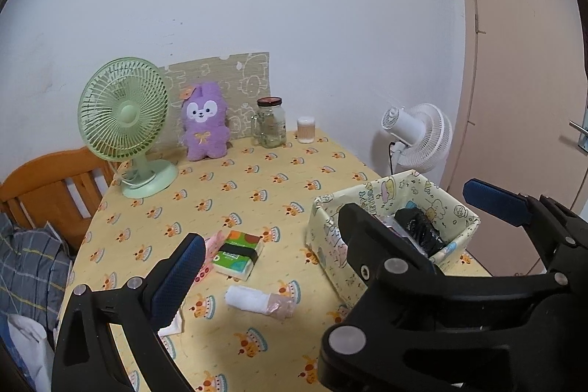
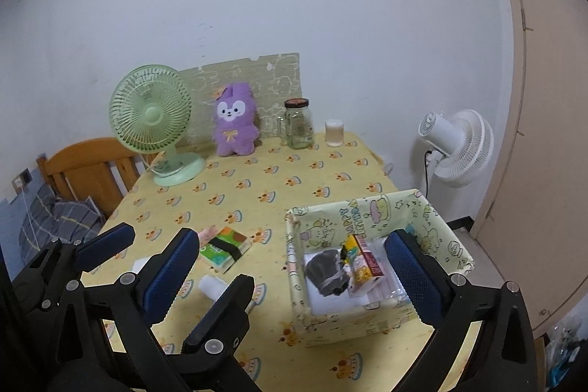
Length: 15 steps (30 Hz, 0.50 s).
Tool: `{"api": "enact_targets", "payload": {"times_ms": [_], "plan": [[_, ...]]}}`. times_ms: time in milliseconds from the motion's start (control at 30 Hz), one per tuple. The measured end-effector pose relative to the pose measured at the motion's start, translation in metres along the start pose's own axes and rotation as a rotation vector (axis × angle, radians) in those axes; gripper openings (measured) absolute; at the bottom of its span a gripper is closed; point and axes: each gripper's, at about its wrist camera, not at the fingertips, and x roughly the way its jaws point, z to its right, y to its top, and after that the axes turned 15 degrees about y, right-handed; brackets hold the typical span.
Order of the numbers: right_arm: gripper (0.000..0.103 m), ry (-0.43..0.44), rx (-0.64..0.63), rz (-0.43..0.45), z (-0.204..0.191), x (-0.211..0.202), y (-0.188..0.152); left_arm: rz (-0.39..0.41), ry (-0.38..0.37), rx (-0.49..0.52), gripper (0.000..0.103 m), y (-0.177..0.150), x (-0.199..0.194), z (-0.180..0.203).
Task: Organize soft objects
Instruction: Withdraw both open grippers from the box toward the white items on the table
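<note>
Green tissue pack (image 1: 239,255), black-banded, flat

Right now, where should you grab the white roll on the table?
Probably grip the white roll across its middle, coming down from above. It lies flat on the table, long side across, with free cloth around it. The wide-open left gripper hovers just above.

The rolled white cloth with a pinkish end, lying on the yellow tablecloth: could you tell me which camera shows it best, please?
The left wrist view: there the rolled white cloth lies whole and unobstructed near the green tissue pack. In the right wrist view only its white end shows; the left gripper hides the rest.
</note>
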Motion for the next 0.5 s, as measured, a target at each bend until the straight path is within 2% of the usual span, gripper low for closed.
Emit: {"api": "enact_targets", "payload": {"times_ms": [500], "plan": [[0.102, 0.038, -0.018, -0.014, -0.028, 0.020, -0.016, -0.011, 0.047, -0.024, 0.101, -0.021, 0.007, -0.031]]}}
